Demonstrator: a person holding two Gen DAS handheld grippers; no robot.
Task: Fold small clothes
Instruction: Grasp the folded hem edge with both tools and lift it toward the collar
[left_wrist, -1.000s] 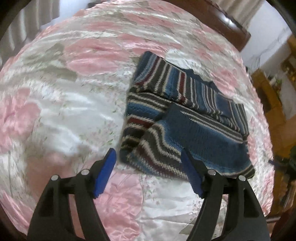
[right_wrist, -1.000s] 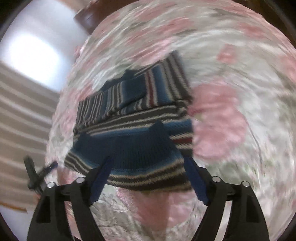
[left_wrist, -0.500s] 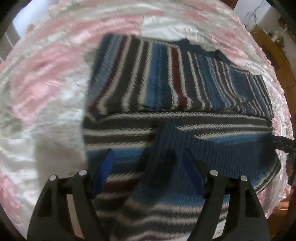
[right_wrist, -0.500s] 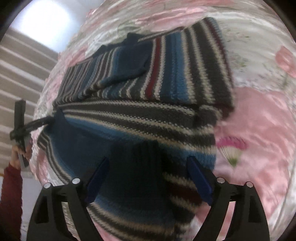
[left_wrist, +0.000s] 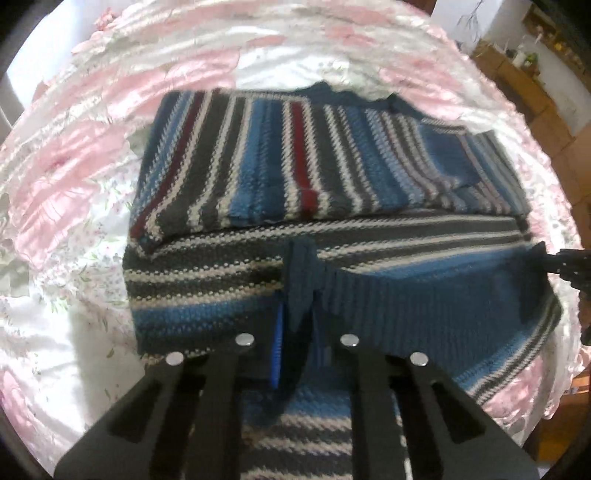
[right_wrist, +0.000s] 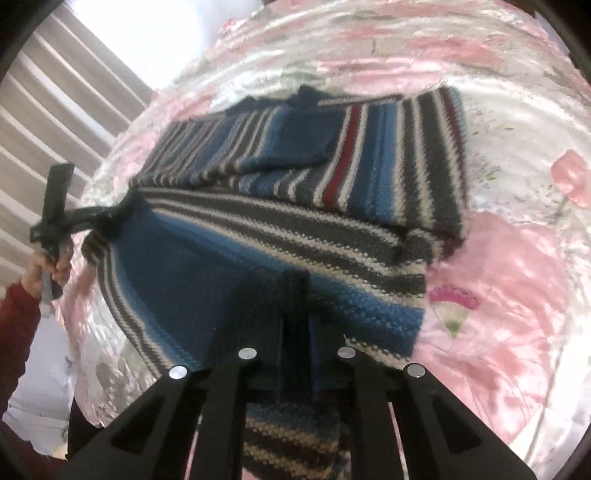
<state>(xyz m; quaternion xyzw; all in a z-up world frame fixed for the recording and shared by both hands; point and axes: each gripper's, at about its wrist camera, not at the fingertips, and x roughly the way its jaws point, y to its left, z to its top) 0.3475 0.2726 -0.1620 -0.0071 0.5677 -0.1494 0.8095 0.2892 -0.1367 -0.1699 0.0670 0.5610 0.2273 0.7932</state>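
We see a striped knitted sweater (left_wrist: 295, 166), partly folded, lying on a pink flowered bedspread (left_wrist: 74, 177). Our left tongs (left_wrist: 297, 325) are clamped on a pinch of its blue ribbed edge; our right tongs (right_wrist: 295, 325) grip the same edge farther along.

The near edge of the striped sweater (left_wrist: 332, 177) ran under the left gripper (left_wrist: 295, 332) and off the bottom of that view. Bunched blue knit hid most of its blue pads. In the right wrist view, the right gripper (right_wrist: 295, 332) covered the sweater's hem the same way. The hand (right_wrist: 48, 266) at the left edge was blurred, its red sleeve (right_wrist: 14, 332) cut off by the picture's rim.
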